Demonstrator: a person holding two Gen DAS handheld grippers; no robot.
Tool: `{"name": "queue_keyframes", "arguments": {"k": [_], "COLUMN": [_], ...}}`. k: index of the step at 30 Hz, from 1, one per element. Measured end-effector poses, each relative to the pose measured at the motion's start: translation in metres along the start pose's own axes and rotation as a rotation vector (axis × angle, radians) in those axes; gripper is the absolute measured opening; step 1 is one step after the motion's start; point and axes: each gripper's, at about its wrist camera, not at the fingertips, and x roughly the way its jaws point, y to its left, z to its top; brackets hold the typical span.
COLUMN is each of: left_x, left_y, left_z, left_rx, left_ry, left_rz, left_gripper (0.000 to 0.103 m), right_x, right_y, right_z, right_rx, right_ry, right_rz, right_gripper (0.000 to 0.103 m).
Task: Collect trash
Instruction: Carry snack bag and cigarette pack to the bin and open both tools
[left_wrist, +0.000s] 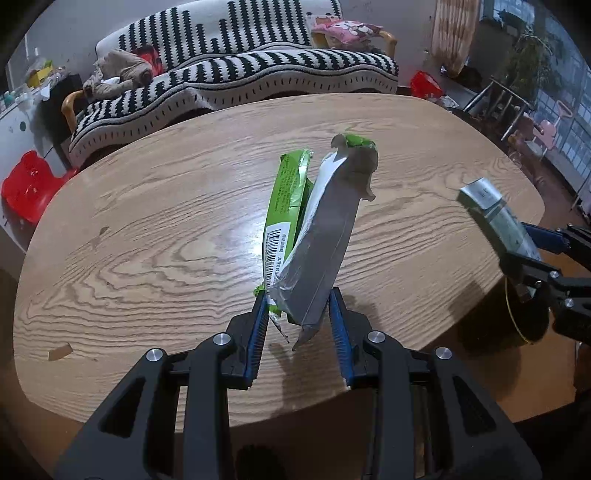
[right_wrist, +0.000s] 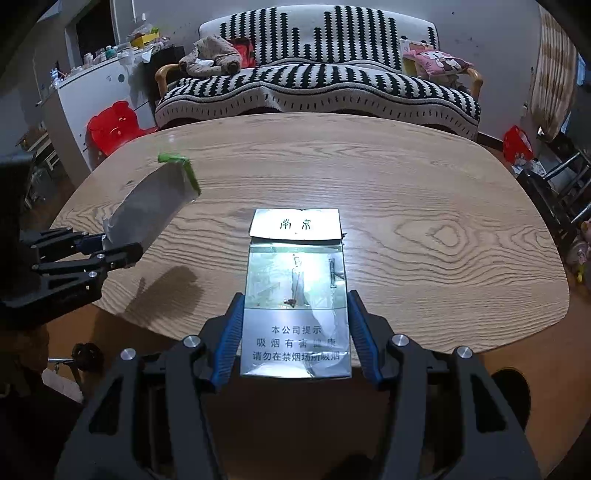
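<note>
Two grips: the left gripper (left_wrist: 297, 306) jaws pinch a crinkled green, foil-lined wrapper (left_wrist: 314, 236) standing toward 12 o'clock; the right gripper (right_wrist: 295, 325) jaws clamp a glossy flat cigarette pack (right_wrist: 295, 295), lid flipped open. Both hang above the oval wood-grain desk (right_wrist: 424, 221). At 12 o'clock, a striped sofa (right_wrist: 317, 92).

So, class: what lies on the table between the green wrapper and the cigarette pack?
Nothing: in the right wrist view the wooden table is bare between the green wrapper and the cigarette pack, each held up in tongs.
</note>
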Motion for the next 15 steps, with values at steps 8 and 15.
{"name": "queue_keyframes", "arguments": {"k": [8,15], "left_x": [0.003,0.005], "left_y": [-0.02,-0.079], "left_z": [0.006,0.017], "left_rx": [0.027,0.09], "left_ry": [-0.015,-0.043], "left_rz": [-0.014,-0.086], "left_gripper": [0.032,0.032], "right_x": [-0.012,-0.042], "right_y": [-0.031,-0.091], "right_z": [-0.006,-0.03], "right_rx": [0.061,0.171], "right_ry": [-0.017,-0.046], "right_rz": [-0.035,-0.128], "right_gripper": [0.054,0.054]}}
